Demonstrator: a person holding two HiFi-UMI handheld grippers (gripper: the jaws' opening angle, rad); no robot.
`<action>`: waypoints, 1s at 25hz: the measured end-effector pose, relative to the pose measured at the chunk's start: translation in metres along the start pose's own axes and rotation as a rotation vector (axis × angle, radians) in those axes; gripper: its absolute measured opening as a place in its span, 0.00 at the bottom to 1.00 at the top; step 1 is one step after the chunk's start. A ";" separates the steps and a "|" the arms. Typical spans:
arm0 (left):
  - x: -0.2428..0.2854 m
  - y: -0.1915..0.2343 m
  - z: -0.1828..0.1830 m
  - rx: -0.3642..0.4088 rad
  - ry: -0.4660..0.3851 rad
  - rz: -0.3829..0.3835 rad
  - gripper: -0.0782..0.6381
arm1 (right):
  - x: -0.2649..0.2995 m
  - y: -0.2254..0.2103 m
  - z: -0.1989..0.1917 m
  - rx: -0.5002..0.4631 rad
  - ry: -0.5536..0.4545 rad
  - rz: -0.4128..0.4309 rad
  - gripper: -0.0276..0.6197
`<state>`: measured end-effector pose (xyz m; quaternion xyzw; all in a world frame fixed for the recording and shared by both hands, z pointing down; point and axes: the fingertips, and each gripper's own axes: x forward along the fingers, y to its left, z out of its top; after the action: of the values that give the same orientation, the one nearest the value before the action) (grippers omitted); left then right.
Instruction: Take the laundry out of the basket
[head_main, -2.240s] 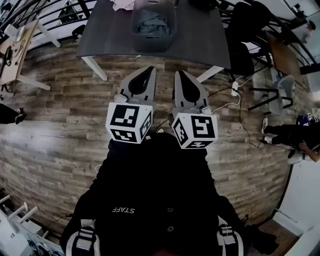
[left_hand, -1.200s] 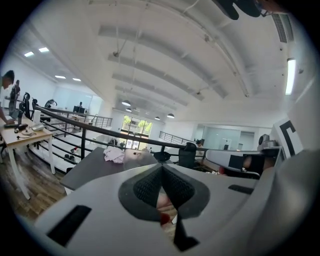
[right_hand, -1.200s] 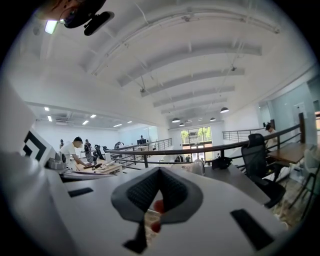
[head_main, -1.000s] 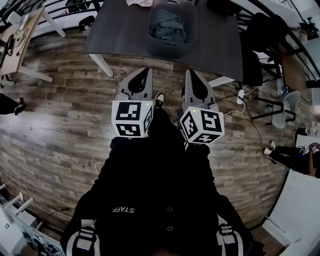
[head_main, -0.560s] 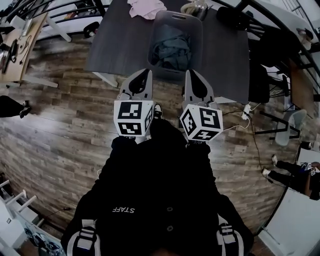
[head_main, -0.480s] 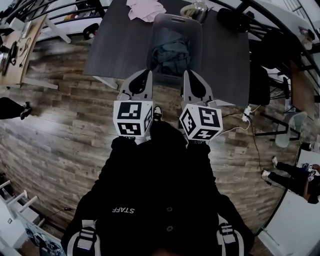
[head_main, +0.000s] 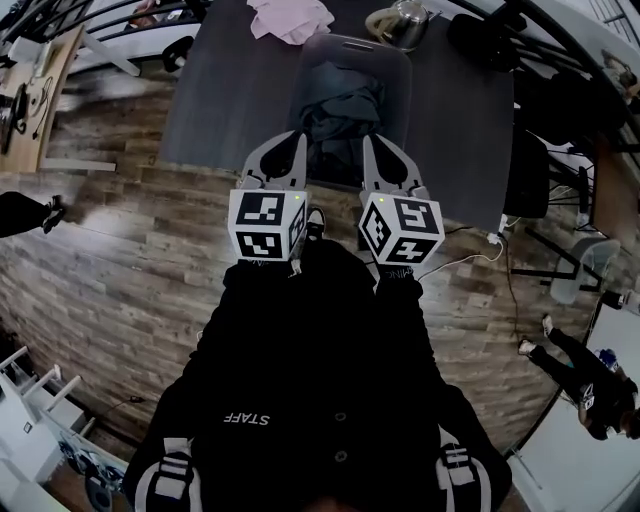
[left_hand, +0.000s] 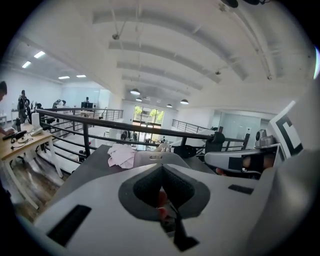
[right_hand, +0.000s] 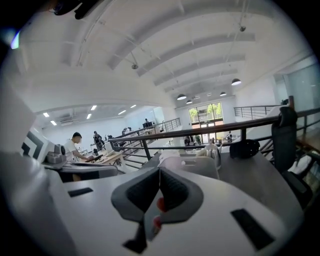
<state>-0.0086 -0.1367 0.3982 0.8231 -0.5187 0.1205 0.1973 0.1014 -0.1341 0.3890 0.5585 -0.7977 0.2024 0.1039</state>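
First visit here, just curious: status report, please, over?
Left gripper and right gripper shut, empty, facing the basket. Laundry in basket, untouched. Pink cloth and kettle beyond basket, not blocking.

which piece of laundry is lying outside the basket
The pink cloth, lying on the table past the basket's far left corner; the grey-blue clothes sit inside the basket.

The only readable word is "STAFF" (head_main: 245, 420), in pale capital letters on the chest of the person's black jacket (head_main: 300, 340); in the head view it appears upside down. The left marker cube (head_main: 266, 226) and the right marker cube (head_main: 401, 229) bear black-and-white square code patterns, not letters or numbers. No other text is legible in either gripper view.
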 end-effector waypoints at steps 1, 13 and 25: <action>0.005 0.005 -0.003 -0.009 0.013 0.004 0.11 | 0.007 -0.001 -0.004 -0.003 0.020 0.004 0.07; 0.068 0.041 -0.033 -0.061 0.168 -0.017 0.11 | 0.078 -0.009 -0.046 0.050 0.200 -0.032 0.17; 0.123 0.054 -0.046 -0.102 0.297 -0.040 0.11 | 0.139 -0.053 -0.086 0.149 0.366 -0.076 0.43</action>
<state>-0.0033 -0.2362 0.4995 0.7953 -0.4729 0.2105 0.3155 0.0964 -0.2299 0.5311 0.5482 -0.7265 0.3551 0.2133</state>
